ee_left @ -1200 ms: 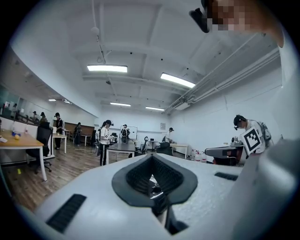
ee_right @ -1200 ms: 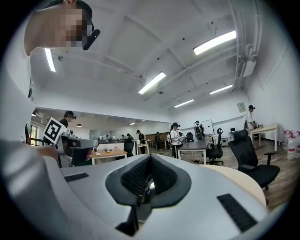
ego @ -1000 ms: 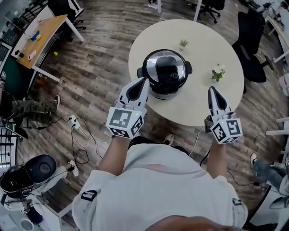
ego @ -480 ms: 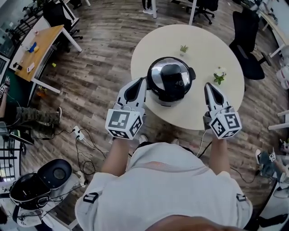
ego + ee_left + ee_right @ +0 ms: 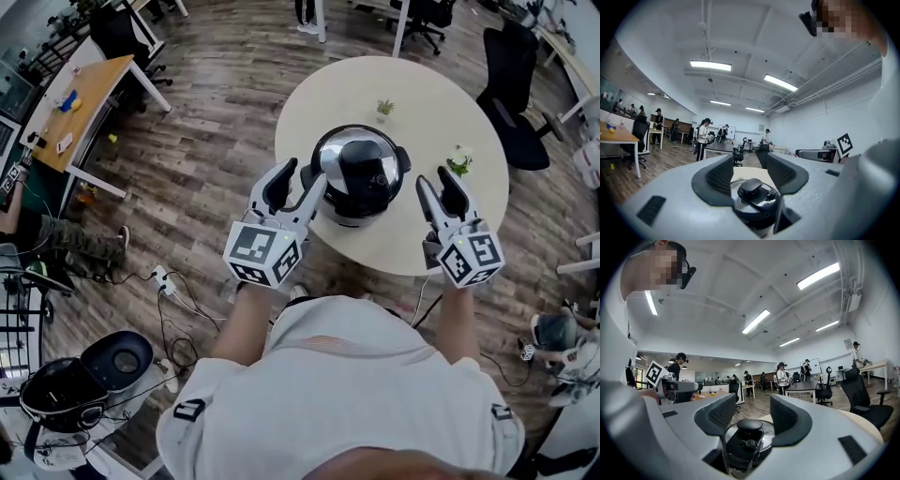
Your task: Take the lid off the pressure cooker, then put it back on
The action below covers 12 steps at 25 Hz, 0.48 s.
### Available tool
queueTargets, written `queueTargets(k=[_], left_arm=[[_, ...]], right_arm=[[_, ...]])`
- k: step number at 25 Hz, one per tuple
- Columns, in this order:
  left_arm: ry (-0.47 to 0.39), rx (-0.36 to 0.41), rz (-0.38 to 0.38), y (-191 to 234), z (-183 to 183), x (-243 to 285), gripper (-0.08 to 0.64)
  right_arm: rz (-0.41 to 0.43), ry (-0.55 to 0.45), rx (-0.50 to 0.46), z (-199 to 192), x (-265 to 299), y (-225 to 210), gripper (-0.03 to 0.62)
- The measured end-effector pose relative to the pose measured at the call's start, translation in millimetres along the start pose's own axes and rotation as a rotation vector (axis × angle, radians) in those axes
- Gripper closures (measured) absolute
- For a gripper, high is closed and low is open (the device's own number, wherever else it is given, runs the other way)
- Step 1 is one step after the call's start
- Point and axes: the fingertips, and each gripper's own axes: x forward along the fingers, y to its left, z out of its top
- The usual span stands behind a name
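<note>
On the round table, toward the edge nearest me, sits the pressure cooker with its lid on. My left gripper and right gripper flank it, both pointing level. Both sets of jaws have just been opening and now stand apart with nothing between them; the cooker shows low through each gap.

I judge the step in hand to be the approach to the lid. To do it well, I want the jaws wider than the part I take. Then I come in lower onto the black handle block across the lid's middle, not the shiny steel around it, which I expect to slip. The lid probably needs a turn to unlock before it lifts, so one gripper should steady a side ear.

It looks squat and round, with a polished steel top, a black centre bar carrying a knob, and a black ear on each side.
</note>
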Motion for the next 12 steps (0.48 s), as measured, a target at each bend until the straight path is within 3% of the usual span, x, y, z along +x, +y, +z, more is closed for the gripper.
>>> queueTargets(k=[4, 6, 12], left_arm=[[0.008, 0.007, -0.021, -0.7, -1.4, 2.6, 0.274], [0.013, 0.01, -0.022, 0.2, -4.1, 2.2, 0.253], [0.029, -0.01, -0.022, 7.0, -8.2, 4.8, 0.193]], right_arm=[[0.03, -0.008, 0.028, 0.3, 11.3, 3.4, 0.228], [0.042, 0.003, 0.037, -3.5, 15.8, 5.8, 0.174], [0.057, 0.032, 0.034, -7.8, 27.6, 8.7, 0.144]])
